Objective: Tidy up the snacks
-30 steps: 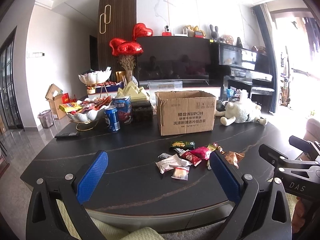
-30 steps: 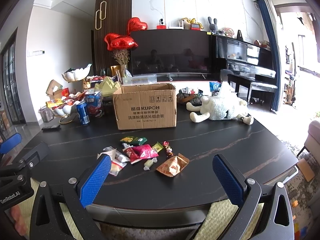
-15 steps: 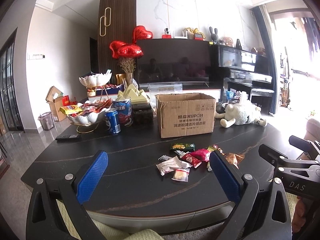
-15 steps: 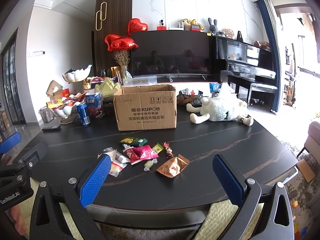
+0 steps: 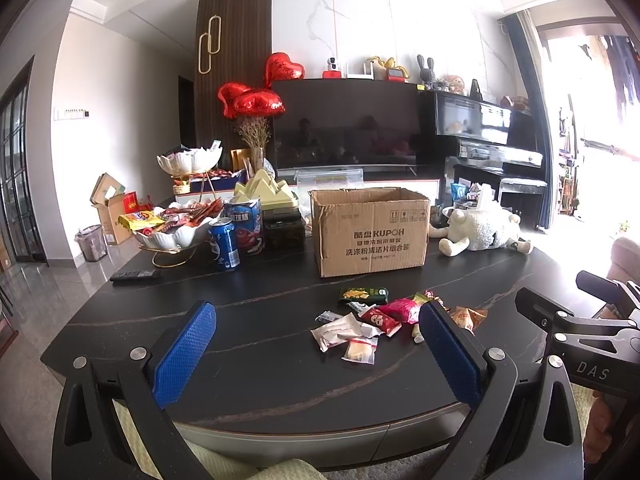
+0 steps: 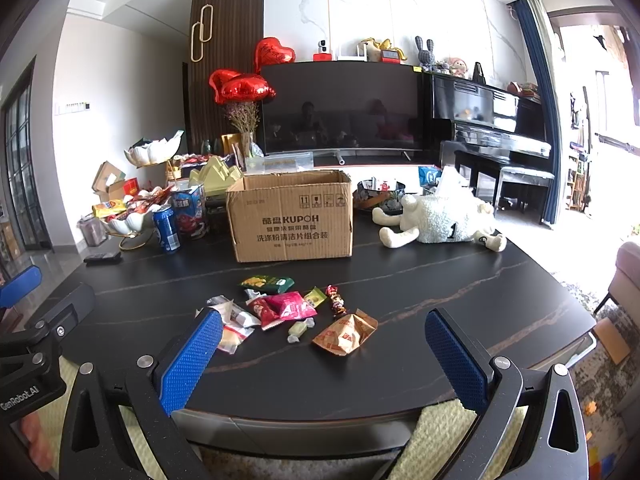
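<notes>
The desk (image 6: 460, 280) is black with thin pale lines. The box (image 6: 292, 216) is brown. One snack bag (image 6: 290, 306) is pink, another (image 6: 267, 283) green. The claw pads (image 6: 192, 356) are blue and bumpy.

Cardboard box (image 6: 292, 216): 1, at 12 o'clock
Loose snack packets (image 6: 288, 308): about 10
Soda can (image 6: 166, 229): 1, at 10 o'clock
Plush sheep (image 6: 444, 220): 1, at 2 o'clock
Heart balloons (image 6: 240, 88): 3
</notes>
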`<move>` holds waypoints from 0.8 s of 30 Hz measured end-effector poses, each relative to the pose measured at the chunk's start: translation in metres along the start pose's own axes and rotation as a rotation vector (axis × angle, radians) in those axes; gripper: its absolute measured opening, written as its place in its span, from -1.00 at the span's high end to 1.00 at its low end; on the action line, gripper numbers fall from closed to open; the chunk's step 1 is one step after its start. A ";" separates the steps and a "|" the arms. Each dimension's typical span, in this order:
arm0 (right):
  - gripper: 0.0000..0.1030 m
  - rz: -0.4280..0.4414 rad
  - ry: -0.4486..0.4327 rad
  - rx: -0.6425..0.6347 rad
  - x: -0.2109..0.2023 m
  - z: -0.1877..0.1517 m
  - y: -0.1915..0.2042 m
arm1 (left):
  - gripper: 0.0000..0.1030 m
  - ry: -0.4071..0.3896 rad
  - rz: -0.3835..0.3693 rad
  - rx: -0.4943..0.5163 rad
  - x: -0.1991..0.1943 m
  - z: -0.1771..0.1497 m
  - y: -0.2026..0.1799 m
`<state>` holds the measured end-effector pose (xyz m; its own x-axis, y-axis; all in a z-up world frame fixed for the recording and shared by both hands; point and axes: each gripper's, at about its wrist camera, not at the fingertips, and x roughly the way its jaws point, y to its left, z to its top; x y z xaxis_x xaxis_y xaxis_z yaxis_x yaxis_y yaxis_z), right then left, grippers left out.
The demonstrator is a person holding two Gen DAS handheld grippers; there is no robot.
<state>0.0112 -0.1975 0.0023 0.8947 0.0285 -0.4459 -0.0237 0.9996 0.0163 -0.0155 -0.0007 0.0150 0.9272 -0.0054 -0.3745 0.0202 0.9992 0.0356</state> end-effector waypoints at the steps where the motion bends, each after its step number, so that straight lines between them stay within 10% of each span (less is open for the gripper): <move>1: -0.99 0.000 0.000 0.000 -0.001 0.001 0.000 | -1.00 -0.003 0.000 0.001 0.000 0.001 0.000; 24: -0.99 0.001 0.037 0.013 0.001 0.002 -0.003 | -1.00 0.032 -0.011 0.007 0.015 -0.009 -0.002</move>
<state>0.0132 -0.2008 0.0031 0.8775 0.0304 -0.4786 -0.0191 0.9994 0.0283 -0.0050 -0.0027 0.0011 0.9147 -0.0153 -0.4039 0.0334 0.9987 0.0377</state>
